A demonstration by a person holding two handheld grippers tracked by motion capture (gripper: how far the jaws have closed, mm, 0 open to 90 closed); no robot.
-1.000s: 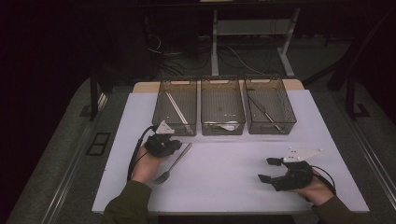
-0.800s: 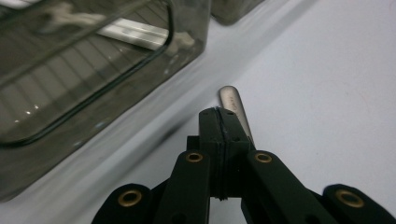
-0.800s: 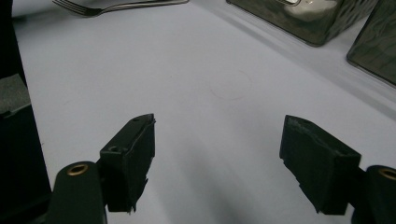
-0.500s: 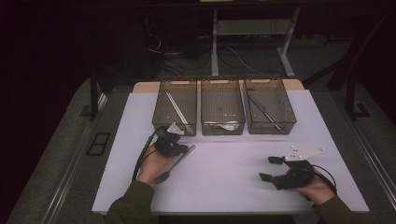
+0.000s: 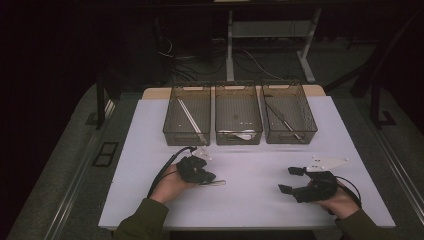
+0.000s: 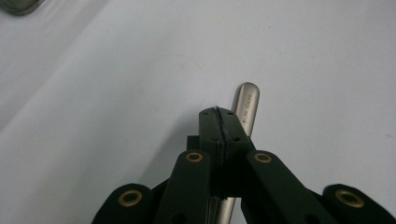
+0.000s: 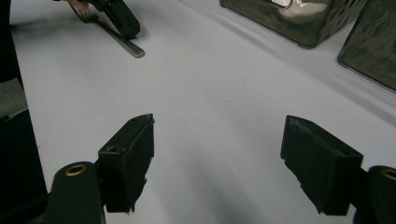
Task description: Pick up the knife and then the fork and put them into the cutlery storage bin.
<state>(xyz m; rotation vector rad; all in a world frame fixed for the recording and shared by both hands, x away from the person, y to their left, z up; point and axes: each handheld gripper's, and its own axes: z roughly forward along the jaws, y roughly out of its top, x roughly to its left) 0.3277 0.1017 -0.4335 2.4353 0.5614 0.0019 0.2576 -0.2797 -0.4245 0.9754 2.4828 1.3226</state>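
on the white sheet (image 5: 260, 200) covering the table, a slim metal fork (image 6: 243, 116) is lying flat, its handle a smooth brushed steel strip with a rounded end and faint stamped lettering. the sheet is looking matte and even, with a faint ring mark in the right gripper view.

the left gripper (image 5: 202, 176) is gripping the fork: its black jaws are pressing together on the handle, so that in the left gripper view the rounded end is poking out just beyond the tips and the rest of the handle is passing under the linkage. the jaws are squared, hard plastic blocks with small screws, carried on flat black links with brass-coloured pivot bushes. in the right gripper view the tines are showing at the far side of that gripper and the handle end is reaching out along the sheet on the near side.

the right gripper (image 5: 291, 180) is resting low over the sheet near the right front, well apart from the fork, its two blocky jaws standing wide with nothing between them.

beyond both, three smoky translucent bins (image 5: 238, 120) with rippled walls are sitting side by side, touching or nearly so. long thin utensils are lying in the left and right ones, and a pale one in the middle; what kind they are is too small to tell.
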